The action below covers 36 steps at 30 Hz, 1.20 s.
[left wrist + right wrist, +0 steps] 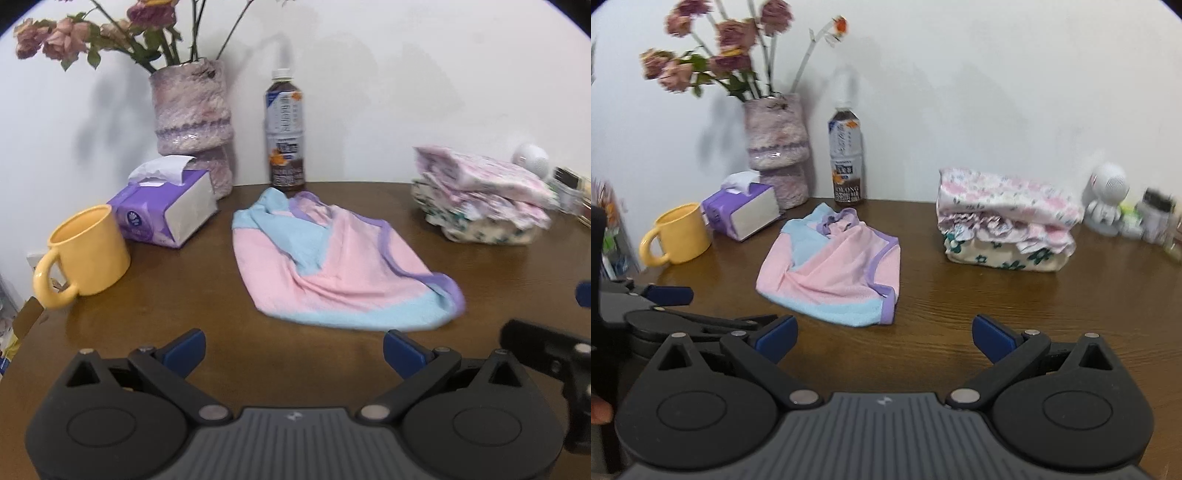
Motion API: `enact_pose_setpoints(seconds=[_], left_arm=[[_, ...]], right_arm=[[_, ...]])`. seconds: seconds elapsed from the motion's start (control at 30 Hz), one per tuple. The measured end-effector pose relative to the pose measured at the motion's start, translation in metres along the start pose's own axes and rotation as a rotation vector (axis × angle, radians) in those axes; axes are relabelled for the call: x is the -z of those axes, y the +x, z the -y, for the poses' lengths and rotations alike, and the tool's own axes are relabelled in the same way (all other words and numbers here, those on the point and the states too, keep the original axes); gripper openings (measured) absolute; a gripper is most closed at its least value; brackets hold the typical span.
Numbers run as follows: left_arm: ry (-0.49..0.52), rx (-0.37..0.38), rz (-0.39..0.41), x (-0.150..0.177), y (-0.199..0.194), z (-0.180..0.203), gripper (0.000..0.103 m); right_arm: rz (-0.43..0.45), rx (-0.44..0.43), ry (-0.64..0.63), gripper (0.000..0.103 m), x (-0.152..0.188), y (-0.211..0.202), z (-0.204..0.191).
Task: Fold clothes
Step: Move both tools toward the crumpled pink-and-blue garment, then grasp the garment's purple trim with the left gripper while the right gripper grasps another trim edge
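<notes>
Stack of folded clothes (1004, 225) sits done at surface (960, 314) right; pink-blue garment (831, 273) lies mid-surface, rumpled, unfolded, judged next. Left tool (293, 349) and right tool (884, 338) both wide open, empty, just short of it.

You're in a home: a wooden table (960, 314) against a white wall, with a vase of dried roses (775, 147) at eleven o'clock, a tissue box (742, 214), a yellow mug (679, 236), and folded laundry (1004, 229) at one o'clock.

The bottle (846, 162) at the far side carries "OOLONG" on its label; its other print is unreadable.
</notes>
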<state>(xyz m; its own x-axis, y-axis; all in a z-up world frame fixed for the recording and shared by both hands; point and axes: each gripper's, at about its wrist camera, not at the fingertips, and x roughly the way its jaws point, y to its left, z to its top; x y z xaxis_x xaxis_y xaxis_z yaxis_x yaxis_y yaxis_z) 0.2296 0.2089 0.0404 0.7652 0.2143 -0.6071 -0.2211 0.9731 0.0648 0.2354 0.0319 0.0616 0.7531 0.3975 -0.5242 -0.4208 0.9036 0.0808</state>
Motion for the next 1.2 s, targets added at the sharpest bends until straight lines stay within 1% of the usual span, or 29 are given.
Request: enact_pose_setpoints(seconds=[0.07,0.2,0.47,0.6,0.63,0.73,0.8,0.83,0.87,0.9,0.93,0.97,1.0,1.03,1.07,1.1,1.13,1.17,1.2], left_arm=[[-0.005,0.010,-0.018,-0.005,0.015,-0.005,0.102],[-0.002,0.030,-0.021,-0.011,0.032,-0.013,0.102],[-0.023,0.032,-0.052,-0.021,0.057,-0.022,0.102],[-0.033,0.042,-0.063,-0.025,0.066,-0.023,0.102],[-0.035,0.045,-0.063,-0.026,0.067,-0.023,0.102],[-0.033,0.061,-0.058,-0.029,0.071,-0.021,0.101],[-0.033,0.074,-0.058,-0.031,0.074,-0.020,0.098],[-0.034,0.080,-0.059,-0.032,0.076,-0.019,0.093],[-0.038,0.085,-0.063,-0.033,0.078,-0.019,0.090],[-0.043,0.089,-0.069,-0.033,0.081,-0.019,0.089],[-0.047,0.093,-0.067,-0.033,0.083,-0.019,0.086],[-0.042,0.098,-0.060,-0.033,0.083,-0.019,0.079],[-0.033,0.103,-0.052,-0.033,0.083,-0.018,0.073],[-0.028,0.120,-0.044,-0.034,0.081,-0.017,0.059],[-0.025,0.139,-0.039,-0.034,0.080,-0.017,0.040],[-0.022,0.158,-0.035,-0.034,0.078,-0.016,0.031],[-0.012,0.169,-0.029,-0.034,0.076,-0.015,0.020],[-0.001,0.177,-0.023,-0.033,0.073,-0.013,0.014],[0.011,0.185,-0.016,-0.033,0.071,-0.011,0.013]], right_arm=[[-0.006,0.018,0.002,0.102,-0.003,0.019,0.000],[-0.037,0.012,0.020,0.101,-0.003,0.052,0.002],[-0.045,0.005,-0.037,0.100,-0.003,0.083,-0.009],[-0.068,-0.006,-0.070,0.099,-0.004,0.095,-0.012],[-0.076,-0.006,-0.080,0.098,-0.005,0.099,-0.013],[-0.085,-0.013,-0.089,0.090,-0.008,0.104,-0.014],[-0.087,-0.012,-0.087,0.086,-0.010,0.106,-0.013],[-0.088,-0.011,-0.083,0.082,-0.011,0.107,-0.012],[-0.089,-0.010,-0.079,0.081,-0.012,0.108,-0.011],[-0.092,-0.012,-0.071,0.076,-0.013,0.108,-0.010],[-0.097,-0.016,-0.064,0.069,-0.012,0.109,-0.008],[-0.102,-0.022,-0.057,0.064,-0.012,0.109,-0.006],[-0.108,-0.021,-0.053,0.052,-0.011,0.109,-0.005],[-0.115,-0.020,-0.051,0.045,-0.009,0.110,-0.004],[-0.119,-0.010,-0.047,0.029,-0.009,0.111,-0.003],[-0.118,-0.016,-0.037,0.020,-0.008,0.111,-0.002],[-0.115,-0.025,-0.026,0.011,-0.008,0.110,0.000],[-0.110,-0.036,-0.016,0.008,-0.008,0.108,0.002],[-0.102,-0.039,-0.013,0.007,-0.008,0.106,0.002]])
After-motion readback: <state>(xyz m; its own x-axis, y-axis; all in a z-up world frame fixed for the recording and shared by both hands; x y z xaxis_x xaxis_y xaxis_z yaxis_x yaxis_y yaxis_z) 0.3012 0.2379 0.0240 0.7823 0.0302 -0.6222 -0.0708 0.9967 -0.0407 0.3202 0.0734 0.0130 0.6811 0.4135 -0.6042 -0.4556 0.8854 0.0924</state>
